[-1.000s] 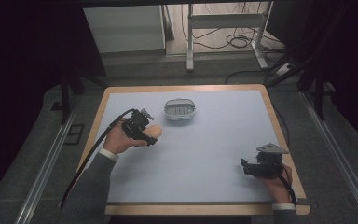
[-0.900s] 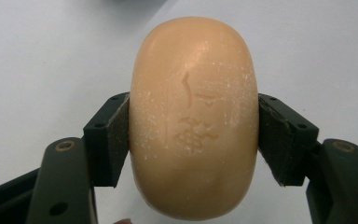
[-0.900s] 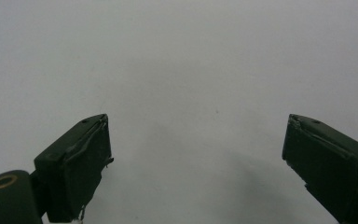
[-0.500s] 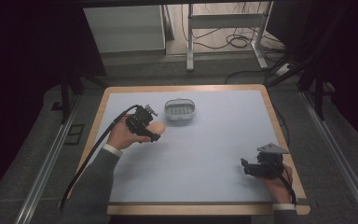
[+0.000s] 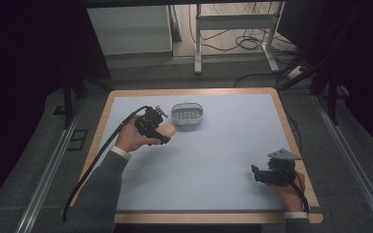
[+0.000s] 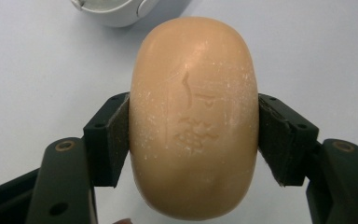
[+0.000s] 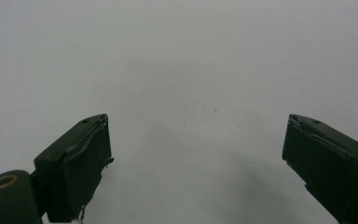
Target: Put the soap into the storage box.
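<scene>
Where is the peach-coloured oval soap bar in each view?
High view: peach-coloured oval soap bar left of centre, held in the left gripper, just beside the white soap dish.
Left gripper view: centre, clamped between the black fingers.
Right gripper view: not in it.
Shared landmark: the white soap dish.

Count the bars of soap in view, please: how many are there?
1. The soap is clamped between the jaws of the left gripper, just beside the white dish on the table. Whether the dish hides another bar cannot be told.

soap (image 5: 167, 130) just before dish (image 5: 187, 114), on table (image 5: 223, 155)
</scene>
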A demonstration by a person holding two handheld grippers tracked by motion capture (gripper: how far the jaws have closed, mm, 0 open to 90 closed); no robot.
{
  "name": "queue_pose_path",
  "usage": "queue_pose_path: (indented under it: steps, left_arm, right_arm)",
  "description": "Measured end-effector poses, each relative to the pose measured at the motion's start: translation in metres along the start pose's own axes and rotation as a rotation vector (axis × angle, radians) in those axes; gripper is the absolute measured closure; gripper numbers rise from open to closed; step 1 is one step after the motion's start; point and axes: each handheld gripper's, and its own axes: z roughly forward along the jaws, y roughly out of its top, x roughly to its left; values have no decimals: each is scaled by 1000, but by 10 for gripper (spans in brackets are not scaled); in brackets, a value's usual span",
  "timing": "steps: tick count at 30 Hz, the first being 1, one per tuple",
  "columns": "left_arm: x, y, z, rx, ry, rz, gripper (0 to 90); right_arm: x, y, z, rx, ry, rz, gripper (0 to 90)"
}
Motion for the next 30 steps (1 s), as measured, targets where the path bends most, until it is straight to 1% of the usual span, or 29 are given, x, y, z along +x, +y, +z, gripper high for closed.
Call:
queue_pose_path:
  steps: [7,8,9,11,13,21,22,24,27,30]
  left_arm:
    - [-1,4,1,-11,-5,0,327]
    - [-1,4,2,-23,-10,-9,327]
    - [0,4,2,-13,-7,1,327]
    - [0,5,3,-18,-9,-9,327]
    - [3,5,4,-14,-4,-8,327]
    - [8,7,7,-16,-12,-21,327]
    - [9,9,8,-10,-3,-19,327]
    - [9,11,8,-14,-10,-18,327]
    - [9,14,8,-10,-5,-11,327]
    - [11,19,11,-18,-12,-14,327]
  right_arm:
    - [0,0,0,1,-1,0,78]
    - [0,0,0,2,-1,0,77]
    - [0,0,0,1,-1,0,78]
    - [0,0,0,1,-1,0,78]
    - [0,0,0,3,-1,1,78]
    - [0,-1,2,7,-3,-3,78]
    - [0,-1,1,8,-1,-3,78]
    - [0,-1,1,9,-2,-4,78]
    - [0,-1,1,9,-4,-4,77]
    - [-2,-1,1,6,-3,0,78]
